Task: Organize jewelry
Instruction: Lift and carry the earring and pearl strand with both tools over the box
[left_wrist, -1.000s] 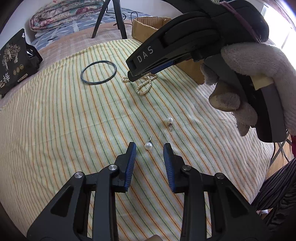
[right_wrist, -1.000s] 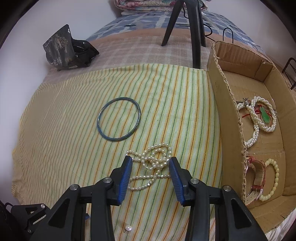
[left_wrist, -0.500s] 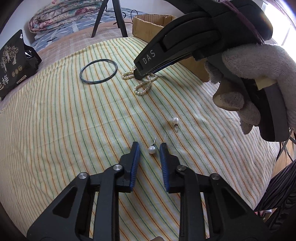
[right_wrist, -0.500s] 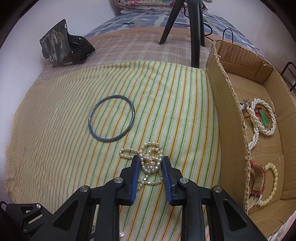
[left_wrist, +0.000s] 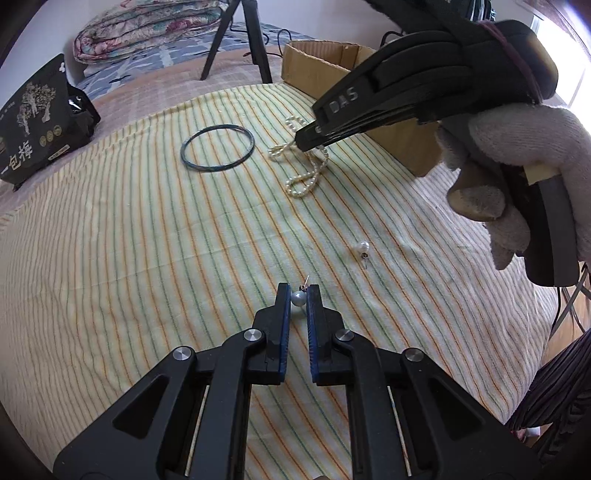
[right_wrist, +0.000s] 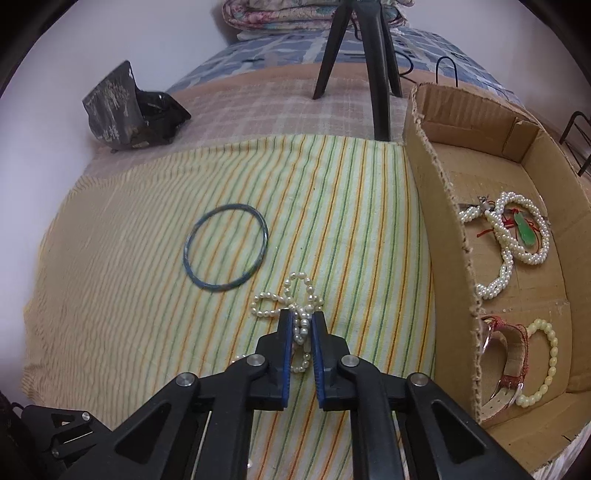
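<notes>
Both grabs look done imo, mid pick-up step. Left gripper (left_wrist: 298, 292) is pinching a pearl earring (left_wrist: 297, 298) right at the fingertips, low over the striped cloth (left_wrist: 147, 240). Right gripper (right_wrist: 300, 320) is pinched on the pearl necklace (right_wrist: 291, 302), most of the strand lying on the cloth next to the bangle (right_wrist: 224, 248). Next prob lift and carry to the cardboard box (right_wrist: 436, 206) on the right; strand will dangle, so go high over the wall. 2nd earring (left_wrist: 362, 246) is loose on the cloth. Right tool is angled down, gloved hand (left_wrist: 517, 177) on the handle.
</notes>
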